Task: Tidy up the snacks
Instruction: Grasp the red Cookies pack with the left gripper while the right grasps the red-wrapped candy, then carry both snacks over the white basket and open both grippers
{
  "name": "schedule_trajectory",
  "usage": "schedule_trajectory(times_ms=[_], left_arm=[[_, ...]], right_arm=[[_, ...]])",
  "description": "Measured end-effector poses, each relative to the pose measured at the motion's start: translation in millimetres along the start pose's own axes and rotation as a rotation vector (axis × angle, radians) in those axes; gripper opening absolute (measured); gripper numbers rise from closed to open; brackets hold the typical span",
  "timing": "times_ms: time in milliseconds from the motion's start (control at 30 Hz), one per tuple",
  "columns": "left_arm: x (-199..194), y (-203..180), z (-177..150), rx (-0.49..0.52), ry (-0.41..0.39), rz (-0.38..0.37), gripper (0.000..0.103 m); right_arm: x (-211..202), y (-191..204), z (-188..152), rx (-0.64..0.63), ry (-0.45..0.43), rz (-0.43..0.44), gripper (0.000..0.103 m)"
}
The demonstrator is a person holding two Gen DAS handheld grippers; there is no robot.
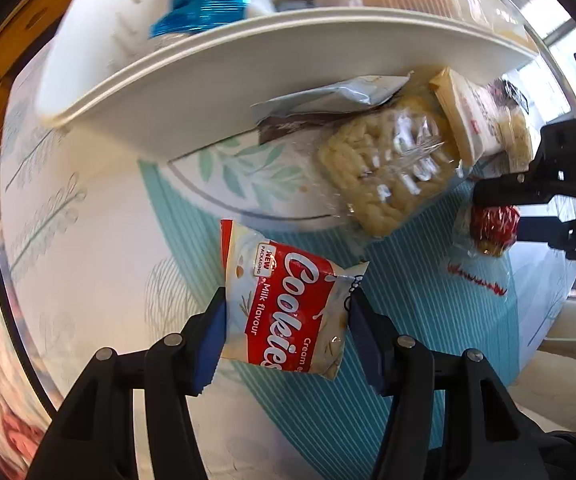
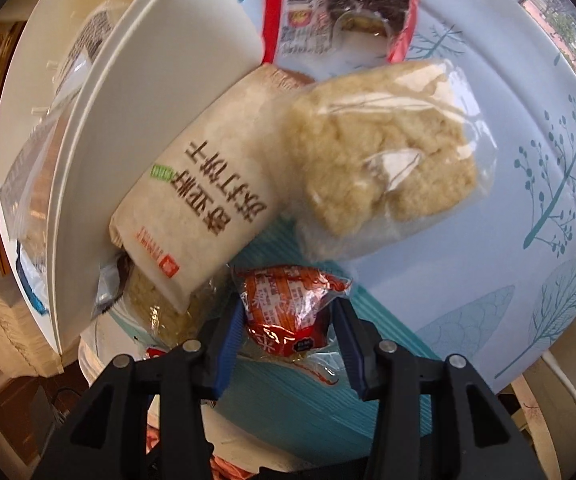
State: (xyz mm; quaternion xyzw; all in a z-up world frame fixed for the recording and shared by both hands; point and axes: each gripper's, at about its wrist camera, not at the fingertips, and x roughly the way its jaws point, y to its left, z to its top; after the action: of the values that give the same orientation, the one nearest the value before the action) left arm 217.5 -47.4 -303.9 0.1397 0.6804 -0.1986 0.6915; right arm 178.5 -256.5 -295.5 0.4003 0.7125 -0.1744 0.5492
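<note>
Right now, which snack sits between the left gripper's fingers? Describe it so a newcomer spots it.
Start at the white bin, then drop to the striped teal mat. Between the left gripper fingers lies the cookie packet: the only one with a red "Cookies" banner.

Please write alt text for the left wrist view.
The left claw closes on a red and white cookie packet above a patterned tablecloth. Beyond lie a white bin and other wrapped snacks.

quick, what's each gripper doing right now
left gripper: closed on the cookies packet, pads against both of its edges.
right gripper: closed on the red-orange wrapped snack.
</note>
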Motion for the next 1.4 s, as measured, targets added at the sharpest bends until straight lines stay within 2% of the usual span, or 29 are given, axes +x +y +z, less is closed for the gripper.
schedule_trajectory(times_ms=[200, 333, 500, 600, 733, 833, 1000, 1100, 1200, 1300, 1367, 1400], left_arm=[[-16, 13, -7, -0.125, -0.013, 0.022, 0.056], [-39, 28, -11, -0.213, -0.054, 0.030, 0.056], [-80, 41, -10, -0.301, -0.147, 0.053, 0.056], [-101, 42, -8, -0.331, -0.207, 0.066, 0.057], [-126, 47, 0, -0.353, -0.290, 0.070, 0.057], [-143, 49, 8, -0.357, -0.364, 0.066, 0.057], [-165, 41, 25, -0.351, -0.501, 0.039, 0.057], [-173, 34, 36, -0.334, -0.560, 0.024, 0.057], [-180, 26, 43, -0.329, -0.626, 0.019, 0.057], [-184, 21, 52, -0.338, -0.653, 0.009, 0.060], [-181, 19, 59, -0.348, -0.620, 0.024, 0.080], [-179, 18, 61, -0.352, -0.608, 0.030, 0.083]], right_arm=[[-5, 23, -11, -0.118, 0.061, 0.007, 0.045], [-12, 44, -21, -0.225, 0.098, 0.028, 0.045], [-30, 77, -29, -0.414, 0.053, 0.050, 0.045], [-45, 92, -33, -0.523, -0.019, 0.071, 0.045], [-75, 99, -39, -0.649, -0.162, 0.116, 0.045], [-97, 100, -43, -0.739, -0.312, 0.137, 0.045], [-134, 95, -46, -0.849, -0.587, 0.106, 0.045], [-150, 88, -47, -0.899, -0.690, 0.089, 0.045], [-155, 87, -47, -0.923, -0.746, 0.082, 0.045], [-159, 84, -42, -0.931, -0.788, 0.076, 0.047], [-161, 83, -37, -0.910, -0.780, 0.071, 0.048], [-162, 81, -36, -0.895, -0.770, 0.073, 0.050]])
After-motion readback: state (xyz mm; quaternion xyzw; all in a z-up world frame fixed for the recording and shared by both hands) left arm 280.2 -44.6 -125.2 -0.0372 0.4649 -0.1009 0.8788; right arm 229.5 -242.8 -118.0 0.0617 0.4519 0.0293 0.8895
